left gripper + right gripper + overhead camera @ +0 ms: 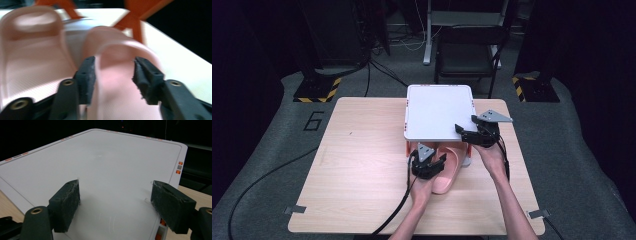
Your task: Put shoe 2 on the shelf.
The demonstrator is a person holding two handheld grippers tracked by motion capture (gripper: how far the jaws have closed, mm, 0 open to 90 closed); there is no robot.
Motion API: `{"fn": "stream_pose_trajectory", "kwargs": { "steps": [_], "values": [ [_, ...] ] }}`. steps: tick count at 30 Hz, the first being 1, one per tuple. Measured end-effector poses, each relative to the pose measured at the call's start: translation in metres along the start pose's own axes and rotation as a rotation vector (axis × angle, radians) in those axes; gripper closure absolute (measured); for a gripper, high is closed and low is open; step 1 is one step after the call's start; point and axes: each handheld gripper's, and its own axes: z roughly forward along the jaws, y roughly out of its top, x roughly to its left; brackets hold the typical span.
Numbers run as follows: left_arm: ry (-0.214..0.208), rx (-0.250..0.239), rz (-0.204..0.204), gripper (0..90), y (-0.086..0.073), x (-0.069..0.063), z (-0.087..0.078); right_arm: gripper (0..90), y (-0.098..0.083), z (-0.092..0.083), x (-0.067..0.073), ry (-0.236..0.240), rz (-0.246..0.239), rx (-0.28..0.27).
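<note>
A person sits at a pale wooden worktop (pixel 362 190), both forearms reaching in from the near edge, a pair of black tongs in each hand.

Nearest, the left tongs (pixel 428 166) hover over a pair of pink slippers (pixel 447 172) lying side by side just in front of a small rack. In the left gripper view, the tongs straddle the strap of the right-hand slipper (pixel 120 62); the pads (pixel 87 77) stand about half apart, one on each side of the strap, with a small gap at each side, so the slipper appears not to be gripped. That view is blurred, so a light touch cannot be ruled out. The second slipper (pixel 32 55) lies just beside it. Both slippers run lengthwise away from the person, toes pointing under the rack, in line with the left tongs.

Just beyond, the right tongs (pixel 477 132) rest at the near right corner of the rack's white top (pixel 439 112). In the right gripper view, they are spread over the white panel (pixel 107 170), one pad (pixel 66 202) on the surface and the other at its edge, holding nothing.

The rack has orange legs (pixel 135 25), and the slippers' toes sit beneath it. The left hand is clearly the nearer one to the slippers.
</note>
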Motion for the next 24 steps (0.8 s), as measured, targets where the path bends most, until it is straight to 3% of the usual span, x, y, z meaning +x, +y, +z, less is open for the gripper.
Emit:
{"fn": "stream_pose_trajectory", "kwargs": {
  "steps": [1, 2, 3, 6, 8, 9, 12, 19, 23, 24],
  "values": [
    [0.0, 0.0, 0.0, 47.0, 0.0, 0.0, 0.0, 23.2, 0.0, 0.0, 0.0, 0.0, 0.0, 0.0],
    [-0.092, 0.014, 0.093, 43.3, -0.006, 0.009, -0.019, 23.2, 0.0, -0.001, 0.0, -0.001, -0.002, 0.001],
    [-0.092, 0.014, 0.093, 39.9, -0.006, 0.009, -0.019, 23.2, 0.0, -0.001, 0.0, -0.001, -0.002, 0.001],
    [-0.212, 0.071, 0.099, 27.8, -0.015, 0.022, -0.041, 23.3, -0.001, 0.0, 0.001, -0.003, -0.001, -0.007],
    [-0.253, 0.117, 0.176, 25.7, -0.026, 0.03, -0.058, 23.3, -0.001, -0.001, 0.002, -0.004, 0.001, -0.005],
    [-0.253, 0.117, 0.176, 25.1, -0.026, 0.03, -0.058, 23.3, -0.001, -0.001, 0.002, -0.005, 0.002, -0.004],
    [-0.315, 0.161, 0.192, 23.8, -0.035, 0.035, -0.065, 23.3, -0.001, -0.001, 0.001, -0.004, 0.003, -0.003],
    [-0.321, 0.23, 0.246, 26.3, -0.048, 0.026, -0.051, 23.3, -0.001, -0.001, 0.002, -0.006, 0.003, -0.004],
    [-0.312, 0.217, 0.234, 29.4, -0.049, 0.018, -0.042, 23.3, -0.001, -0.001, 0.002, -0.006, 0.003, -0.003],
    [-0.298, 0.215, 0.251, 30.4, -0.046, 0.013, -0.036, 23.3, -0.001, -0.001, 0.002, -0.006, 0.005, -0.003]
  ]
}}
